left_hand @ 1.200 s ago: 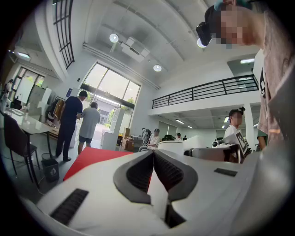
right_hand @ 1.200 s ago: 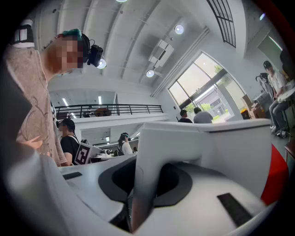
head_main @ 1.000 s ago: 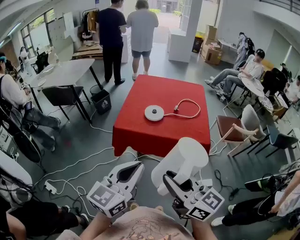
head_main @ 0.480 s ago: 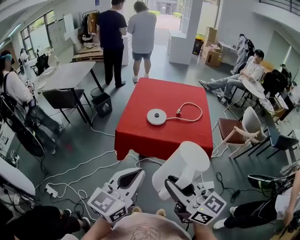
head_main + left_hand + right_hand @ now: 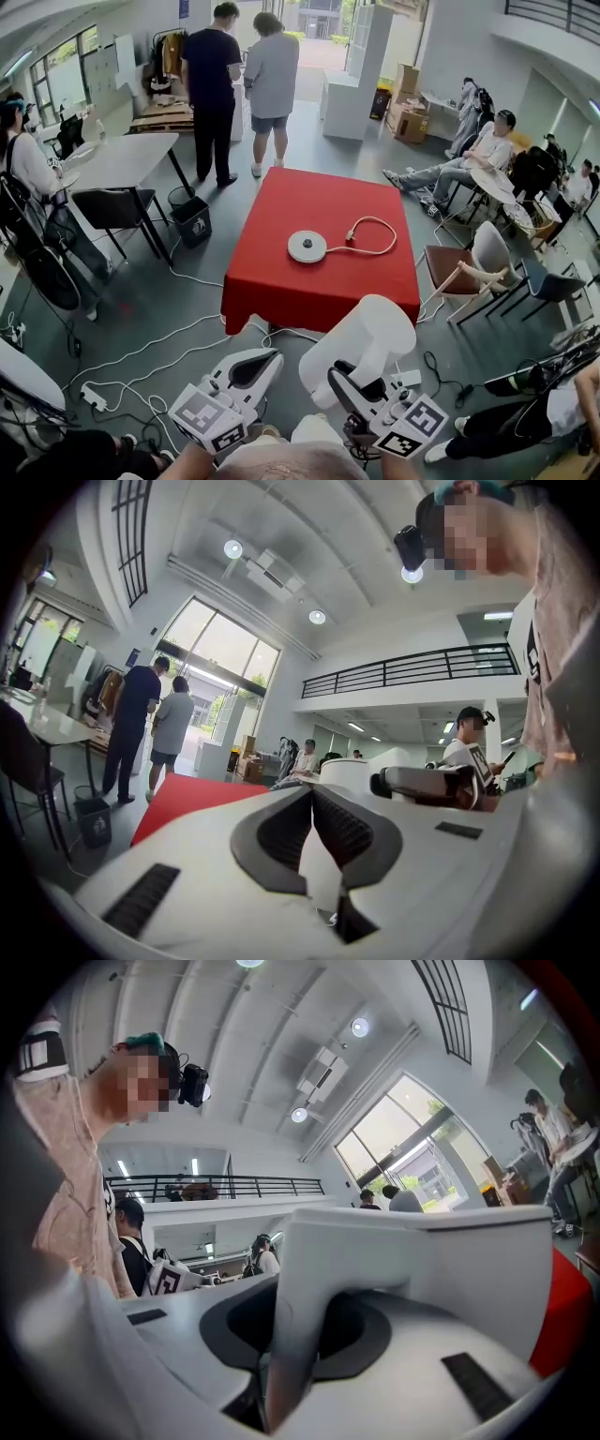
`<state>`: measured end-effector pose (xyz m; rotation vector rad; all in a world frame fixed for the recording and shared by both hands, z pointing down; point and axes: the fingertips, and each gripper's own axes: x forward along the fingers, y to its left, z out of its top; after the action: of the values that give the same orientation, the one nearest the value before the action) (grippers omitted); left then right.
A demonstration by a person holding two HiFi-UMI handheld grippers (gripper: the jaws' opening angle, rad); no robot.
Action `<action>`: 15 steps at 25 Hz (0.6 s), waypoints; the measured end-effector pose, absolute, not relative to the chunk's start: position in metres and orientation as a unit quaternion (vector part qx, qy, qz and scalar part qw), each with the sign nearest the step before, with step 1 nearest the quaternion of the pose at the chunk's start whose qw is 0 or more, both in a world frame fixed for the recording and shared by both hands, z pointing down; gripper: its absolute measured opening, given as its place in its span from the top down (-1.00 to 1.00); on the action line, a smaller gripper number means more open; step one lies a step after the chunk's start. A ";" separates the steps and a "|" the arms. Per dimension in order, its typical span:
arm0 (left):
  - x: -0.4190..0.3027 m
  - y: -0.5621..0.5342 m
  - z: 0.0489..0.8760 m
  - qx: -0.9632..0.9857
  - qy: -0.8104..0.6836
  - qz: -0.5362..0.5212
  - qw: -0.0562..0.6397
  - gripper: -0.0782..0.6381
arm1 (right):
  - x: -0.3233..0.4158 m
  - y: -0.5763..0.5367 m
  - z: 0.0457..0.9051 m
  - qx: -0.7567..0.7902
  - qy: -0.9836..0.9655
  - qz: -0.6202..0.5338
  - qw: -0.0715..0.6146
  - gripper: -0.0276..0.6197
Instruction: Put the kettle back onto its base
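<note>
My right tongs [image 5: 345,375] are clenched on the handle [image 5: 298,1326] of the white kettle [image 5: 364,337], holding it in the air close to me. My left tongs [image 5: 265,362] are closed on nothing. Farther off, the base [image 5: 307,247] sits on the red table [image 5: 281,286].

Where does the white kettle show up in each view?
Head view: kettle, bottom centre, near the table's front edge.
Left gripper view: kettle, small, right of centre.
Right gripper view: kettle, fills the centre.
Shared landmark: red table.
</note>
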<state>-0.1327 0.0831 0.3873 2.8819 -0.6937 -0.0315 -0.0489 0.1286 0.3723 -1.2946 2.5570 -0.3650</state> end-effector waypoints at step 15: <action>-0.117 0.042 0.386 0.969 -0.232 -0.011 0.088 0.81 | -0.032 0.082 0.366 -0.448 0.877 -0.114 0.132 0.64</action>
<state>-0.1170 0.0418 0.3864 2.8837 -0.6910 -0.0317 -0.0317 0.0823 0.3658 -1.3004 2.5444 -0.3301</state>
